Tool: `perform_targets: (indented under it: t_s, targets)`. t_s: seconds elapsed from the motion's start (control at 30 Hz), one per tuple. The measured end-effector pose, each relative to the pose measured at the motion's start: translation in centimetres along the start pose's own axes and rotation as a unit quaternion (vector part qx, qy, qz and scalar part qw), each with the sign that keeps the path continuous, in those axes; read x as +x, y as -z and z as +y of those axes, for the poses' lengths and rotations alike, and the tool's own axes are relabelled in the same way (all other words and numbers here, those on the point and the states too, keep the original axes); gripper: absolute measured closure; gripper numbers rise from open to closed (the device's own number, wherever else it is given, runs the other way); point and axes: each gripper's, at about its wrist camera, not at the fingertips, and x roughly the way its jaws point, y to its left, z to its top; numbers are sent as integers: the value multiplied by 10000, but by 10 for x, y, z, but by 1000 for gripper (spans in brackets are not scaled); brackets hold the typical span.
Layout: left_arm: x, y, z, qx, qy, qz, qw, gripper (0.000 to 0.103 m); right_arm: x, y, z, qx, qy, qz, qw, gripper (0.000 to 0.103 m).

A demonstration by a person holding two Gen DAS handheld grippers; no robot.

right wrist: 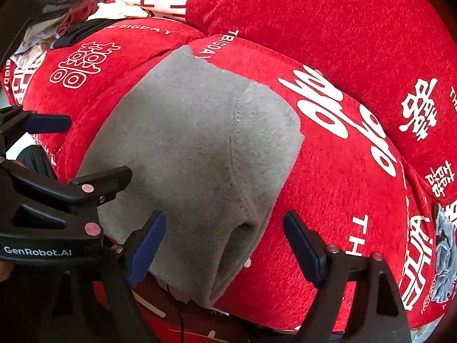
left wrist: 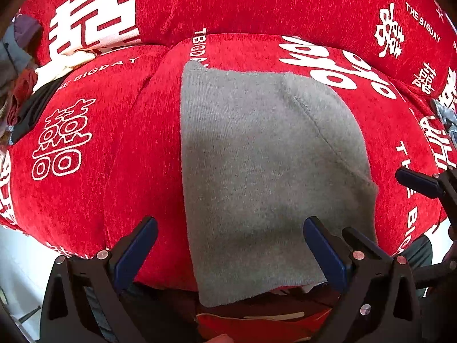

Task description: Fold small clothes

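Surface: a red sofa cushion (left wrist: 137,154) printed with white characters; this is a seat, not a worktop.
Garment: the grey garment (left wrist: 257,171) lies flat on the cushion, seemingly already doubled over, with a stitched seam running along its length.
Long axis: it runs from the sofa back toward the front edge, where the near end droops over the cushion lip, roughly in line with the way both grippers point.
Left gripper: the left gripper (left wrist: 230,253) hangs above the near end, jaws spread wide and empty; one finger sits over bare red fabric beside the garment's left edge, the other over the grey cloth.
Right gripper: the right gripper (right wrist: 225,250) also stands released with nothing between its jaws, over the near right corner where the seam ends in a small pucker.
Nearer hand: both are about equally close to the near hem; the left covers the straight left edge, the right the rounded right side.
Key relation: the garment lies ahead of and below both sets of jaws, extending away from them.
Judgement: a further fold probably means pinching the near hem and carrying it toward the far end.
Other clothes: a heap of clothes (right wrist: 57,8) waits at the far left of the sofa; a crumpled grey-blue piece (right wrist: 444,257) lies at the right.
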Motion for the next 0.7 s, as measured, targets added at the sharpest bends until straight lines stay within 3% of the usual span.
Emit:
perform_targets:
  t_s: [0.7]
  targets:
    - [9, -2, 18, -272, 387, -33, 9989, 1, 5, -13, 12, -172, 256, 224, 9993, 17]
